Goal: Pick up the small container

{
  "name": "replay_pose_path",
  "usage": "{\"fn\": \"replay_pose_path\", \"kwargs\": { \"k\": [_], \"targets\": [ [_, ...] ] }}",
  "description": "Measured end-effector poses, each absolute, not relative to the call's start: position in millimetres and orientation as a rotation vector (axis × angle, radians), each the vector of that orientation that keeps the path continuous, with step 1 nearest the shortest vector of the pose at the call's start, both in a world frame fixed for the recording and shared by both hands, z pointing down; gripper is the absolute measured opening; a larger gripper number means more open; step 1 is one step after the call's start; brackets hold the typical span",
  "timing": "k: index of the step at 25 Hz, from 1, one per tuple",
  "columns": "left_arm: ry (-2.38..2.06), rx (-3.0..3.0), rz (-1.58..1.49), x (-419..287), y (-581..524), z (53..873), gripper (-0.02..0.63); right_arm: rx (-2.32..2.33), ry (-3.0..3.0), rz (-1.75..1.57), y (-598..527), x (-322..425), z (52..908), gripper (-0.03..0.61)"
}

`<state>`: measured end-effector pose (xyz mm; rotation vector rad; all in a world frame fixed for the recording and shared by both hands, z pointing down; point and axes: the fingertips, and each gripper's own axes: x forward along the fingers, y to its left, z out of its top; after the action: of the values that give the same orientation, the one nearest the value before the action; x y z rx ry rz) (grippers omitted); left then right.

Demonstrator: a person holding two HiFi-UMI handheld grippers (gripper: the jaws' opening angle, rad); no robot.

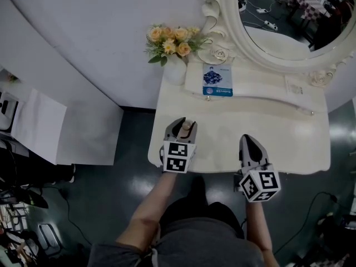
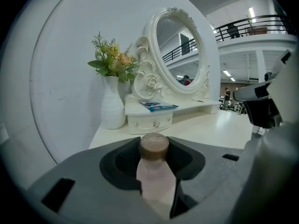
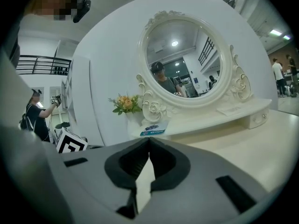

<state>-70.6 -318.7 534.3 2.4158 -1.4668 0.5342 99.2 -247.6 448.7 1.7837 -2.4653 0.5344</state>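
Note:
The small container (image 2: 155, 174) is a pale pink bottle with a brown cap, standing upright between the jaws of my left gripper (image 2: 154, 146). The grey pads press on its sides, so the gripper is shut on it. From the head view the bottle (image 1: 186, 129) and left gripper (image 1: 181, 128) are over the front left part of the white vanity table (image 1: 222, 124). My right gripper (image 1: 248, 142) hovers over the table's front edge at the right. Its jaws meet at the tips with nothing between them (image 3: 149, 141).
At the back left stands a white vase of yellow flowers (image 1: 173, 44). A blue and white packet (image 1: 217, 80) lies on the raised shelf under the ornate oval mirror (image 1: 289, 26). A white curved wall lies behind, dark floor in front.

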Motion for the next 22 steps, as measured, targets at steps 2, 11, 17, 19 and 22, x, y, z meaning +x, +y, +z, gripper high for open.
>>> {"fn": "replay_pose_path", "kwargs": {
  "k": [2,11,17,19,22],
  "targets": [
    [-1.465,2.422,0.555,-69.9,-319.0,534.6,0.147,1.785,-2.463,0.541,-247.5,99.0,450.5,0.005],
    [-1.463,2.444,0.612,-69.1,-319.0,533.3,0.135,1.811,-2.454,0.533,-244.4,103.7,448.8,0.005],
    [-1.475,2.501,0.576,-63.7,-322.0,505.5,0.135,1.832,-2.454,0.516,-240.1,108.4,442.3,0.005],
    [-1.474,2.527,0.562,-60.7,-323.6,492.8,0.135,1.838,-2.459,0.506,-239.2,109.1,439.4,0.005],
    [-1.469,2.555,0.539,-57.0,-325.3,475.2,0.135,1.846,-2.464,0.493,-238.1,110.2,435.6,0.005]
  ]
}}
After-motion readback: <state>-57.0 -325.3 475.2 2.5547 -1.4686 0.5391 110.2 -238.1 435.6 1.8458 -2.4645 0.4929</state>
